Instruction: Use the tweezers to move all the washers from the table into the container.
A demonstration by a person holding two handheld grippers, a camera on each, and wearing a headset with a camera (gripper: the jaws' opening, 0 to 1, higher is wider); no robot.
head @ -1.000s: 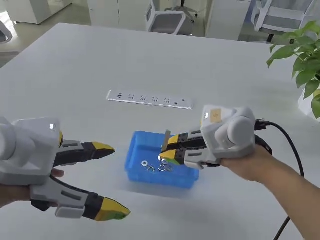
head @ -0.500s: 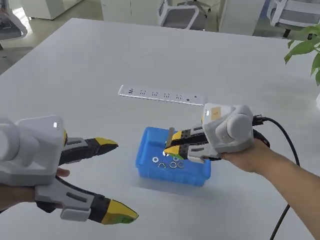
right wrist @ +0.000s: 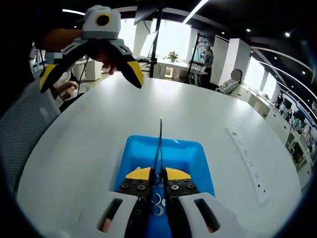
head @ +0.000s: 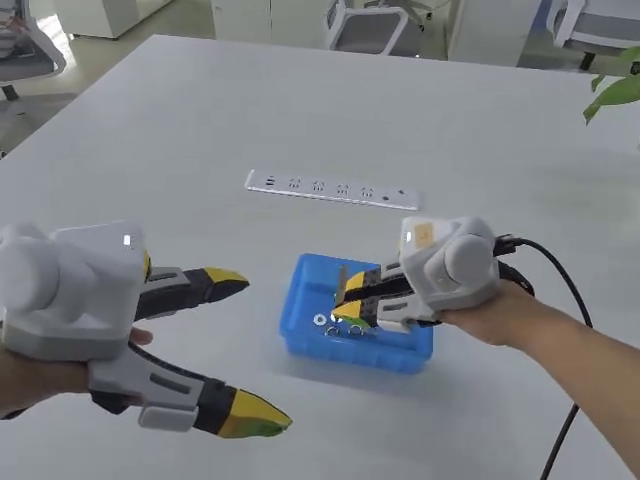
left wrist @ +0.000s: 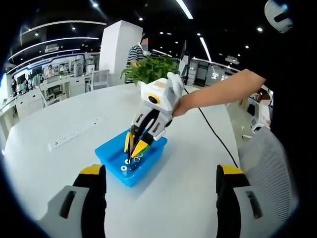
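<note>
On table, head view:

1. Container: blue, shallow, open top. Sits at 6 o'clock of the power strip, apart from it. Also seen in right tool view and left tool view.
2. Washers: small metal rings, several, lying inside container on its floor toward the 9 o'clock side. Exact count can't be told. Seen close under the jaws in right tool view.
3. Tweezers: thin, metal, held lengthwise betw. jaws of right tool, sticking out past them. In left tool view, tips point down into container next to the washers. Can't tell if they pinch one.
4. Right tool: comes in from 3 o'clock, over container, jaws together, clamped on tweezers. A hand holds it; black cable trails off toward 5 o'clock.
5. Left tool: at 9 o'clock of container, well clear of it, above bare table. Jaws wide apart, nothing betw. them. Yellow tips.
6. Plant: green leaves, 2 o'clock edge.
</note>
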